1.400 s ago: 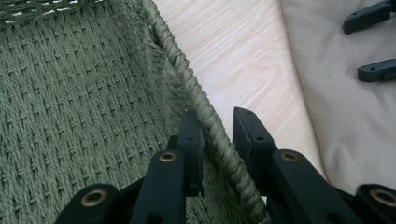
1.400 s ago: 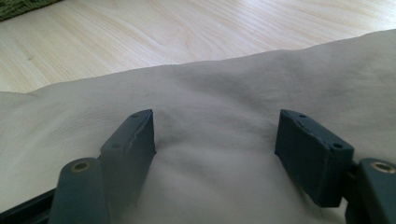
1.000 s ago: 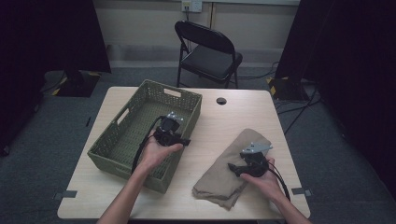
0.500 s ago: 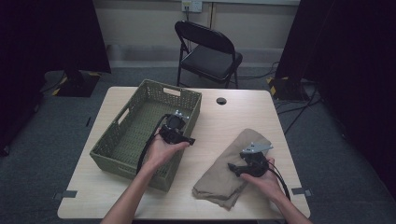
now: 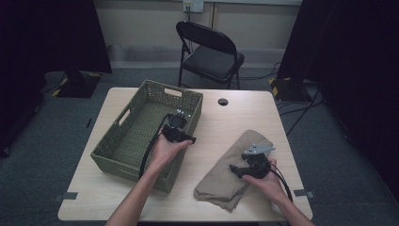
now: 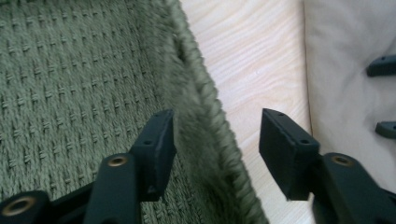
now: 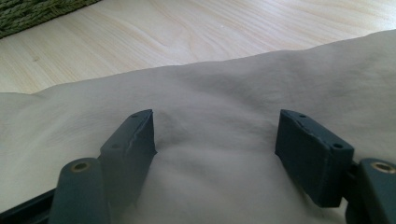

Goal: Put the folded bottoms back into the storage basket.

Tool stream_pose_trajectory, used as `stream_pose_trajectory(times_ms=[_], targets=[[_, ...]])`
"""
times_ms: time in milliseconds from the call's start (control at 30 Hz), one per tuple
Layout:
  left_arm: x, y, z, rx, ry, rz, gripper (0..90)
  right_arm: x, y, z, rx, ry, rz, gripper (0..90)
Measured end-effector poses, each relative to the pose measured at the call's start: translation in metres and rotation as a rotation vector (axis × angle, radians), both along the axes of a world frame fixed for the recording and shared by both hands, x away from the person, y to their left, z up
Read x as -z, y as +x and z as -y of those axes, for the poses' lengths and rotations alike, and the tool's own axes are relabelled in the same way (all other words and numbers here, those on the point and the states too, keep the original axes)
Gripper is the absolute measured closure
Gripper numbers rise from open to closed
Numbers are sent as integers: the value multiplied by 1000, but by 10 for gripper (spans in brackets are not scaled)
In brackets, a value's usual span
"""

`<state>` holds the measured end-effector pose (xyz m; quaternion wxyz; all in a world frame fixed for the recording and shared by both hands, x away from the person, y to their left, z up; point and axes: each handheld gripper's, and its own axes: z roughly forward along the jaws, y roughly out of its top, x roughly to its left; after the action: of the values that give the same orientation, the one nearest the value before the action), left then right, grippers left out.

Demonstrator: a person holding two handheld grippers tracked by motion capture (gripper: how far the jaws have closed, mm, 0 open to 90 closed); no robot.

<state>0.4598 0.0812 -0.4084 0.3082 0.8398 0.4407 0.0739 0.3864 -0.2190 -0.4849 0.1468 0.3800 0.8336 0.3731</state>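
Observation:
A green woven basket (image 5: 174, 88) lies on the left of the light wooden table (image 5: 235, 117). My left gripper (image 5: 184, 136) sits over its right wall. In the left gripper view the rim (image 6: 205, 126) runs between the jaws of that gripper (image 6: 217, 135); they have just been opening and neither pad presses on it. A beige folded cloth (image 5: 226, 183) lies at the front right. My right gripper (image 5: 236, 170) rests on it, open, with a soft hump of cloth (image 7: 233, 84) between its spread jaws (image 7: 215, 135).
A black folding chair (image 5: 211, 52) stands behind the table. A round black grommet (image 5: 223, 101) sits near the table's far edge. Bare tabletop (image 6: 252, 70) separates basket and cloth. Dark curtains hang on both sides.
My left hand has edged slightly to the right at the basket's wall. The right hand and the cloth have kept still.

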Motion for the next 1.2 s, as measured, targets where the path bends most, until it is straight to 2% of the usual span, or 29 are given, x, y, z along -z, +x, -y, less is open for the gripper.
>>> stream_pose_trajectory(times_ms=[33,67,167,300,333,433,600,733,833,1100,1200], targets=[[1,0,5,-3,43,6,503,0,0,0,0,0,0,275],[1,0,5,-3,43,6,514,0,0,0,0,0,0,275],[0,0,8,2,78,11,534,0,0,0,0,0,0,276],[1,-1,9,-2,79,14,546,0,0,0,0,-1,1,276],[0,-1,9,12,87,20,547,0,0,0,-1,-1,0,276],[0,-1,10,29,81,18,548,0,0,0,-1,0,0,276],[0,-5,16,110,75,28,561,0,0,0,-2,0,1,275],[1,-6,21,150,79,36,589,0,0,0,0,-1,1,275],[1,-6,23,172,85,42,613,0,0,0,0,0,1,275],[2,-7,24,218,52,33,684,0,0,0,0,-1,1,275],[1,-9,26,245,58,34,706,0,0,0,0,-1,1,276]])
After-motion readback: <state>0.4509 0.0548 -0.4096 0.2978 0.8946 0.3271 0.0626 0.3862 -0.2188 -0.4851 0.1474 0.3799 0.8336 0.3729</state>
